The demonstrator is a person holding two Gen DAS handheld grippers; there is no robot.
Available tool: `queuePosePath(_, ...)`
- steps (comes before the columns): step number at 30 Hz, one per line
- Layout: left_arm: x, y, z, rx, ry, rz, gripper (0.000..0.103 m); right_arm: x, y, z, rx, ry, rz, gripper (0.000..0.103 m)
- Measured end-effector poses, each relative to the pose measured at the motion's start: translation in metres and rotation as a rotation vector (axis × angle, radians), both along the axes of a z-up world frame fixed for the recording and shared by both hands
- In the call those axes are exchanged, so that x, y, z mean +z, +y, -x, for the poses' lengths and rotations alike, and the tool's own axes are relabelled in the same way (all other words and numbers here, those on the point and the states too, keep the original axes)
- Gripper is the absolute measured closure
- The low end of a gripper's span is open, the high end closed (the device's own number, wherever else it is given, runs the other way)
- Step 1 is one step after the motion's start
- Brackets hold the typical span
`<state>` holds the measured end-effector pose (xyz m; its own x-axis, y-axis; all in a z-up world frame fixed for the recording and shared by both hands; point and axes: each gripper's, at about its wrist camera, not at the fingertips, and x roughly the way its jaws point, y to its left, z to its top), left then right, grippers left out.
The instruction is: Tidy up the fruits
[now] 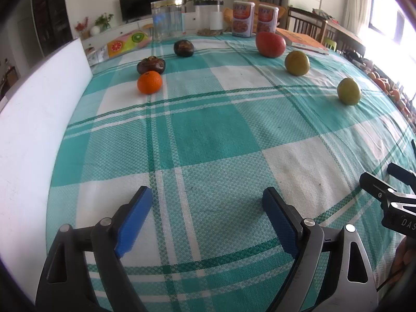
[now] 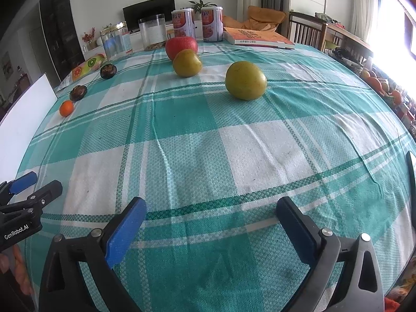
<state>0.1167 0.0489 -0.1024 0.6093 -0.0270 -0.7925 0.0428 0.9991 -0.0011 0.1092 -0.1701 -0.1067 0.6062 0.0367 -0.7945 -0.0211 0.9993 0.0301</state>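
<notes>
Several fruits lie on a teal-and-white checked tablecloth [image 1: 208,135]. On the left are a small orange [image 1: 149,82] [image 2: 66,108] and two dark mangosteens [image 1: 151,65] [image 1: 183,48]. On the right are a red apple [image 1: 270,44] [image 2: 181,46] and two yellow-green fruits [image 1: 297,63] [image 1: 348,91], the nearer one large in the right wrist view [image 2: 245,80]. My left gripper [image 1: 208,197] is open above bare cloth with nothing between its blue pads. My right gripper [image 2: 212,206] is open too, and empty, well short of the fruit.
Two clear jars [image 1: 167,18] [image 1: 209,17], two printed cans [image 1: 242,18] [image 1: 267,19] and an orange book [image 1: 303,41] line the table's far edge. A white board [image 1: 39,109] stands at the left. A fruit-print pack [image 1: 128,42] lies beyond it. Chairs [image 2: 306,30] stand behind.
</notes>
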Motion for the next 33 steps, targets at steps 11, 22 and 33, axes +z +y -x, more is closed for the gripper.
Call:
queuePosePath(11, -0.0001, -0.0002, -0.0001, 0.001, 0.0, 0.0, 0.014, -0.0004, 0.001, 0.0001, 0.004, 0.003, -0.001, 0.001)
queuePosePath(22, 0.0001, -0.0001, 0.0, 0.001, 0.001, 0.0, 0.014, -0.0001, 0.0012, 0.0001, 0.004, 0.004, -0.001, 0.0)
queuePosePath(33, 0.0003, -0.0001, 0.0, 0.002, 0.001, 0.0, 0.014, 0.0001, 0.0011, 0.0002, 0.004, 0.004, -0.001, 0.0)
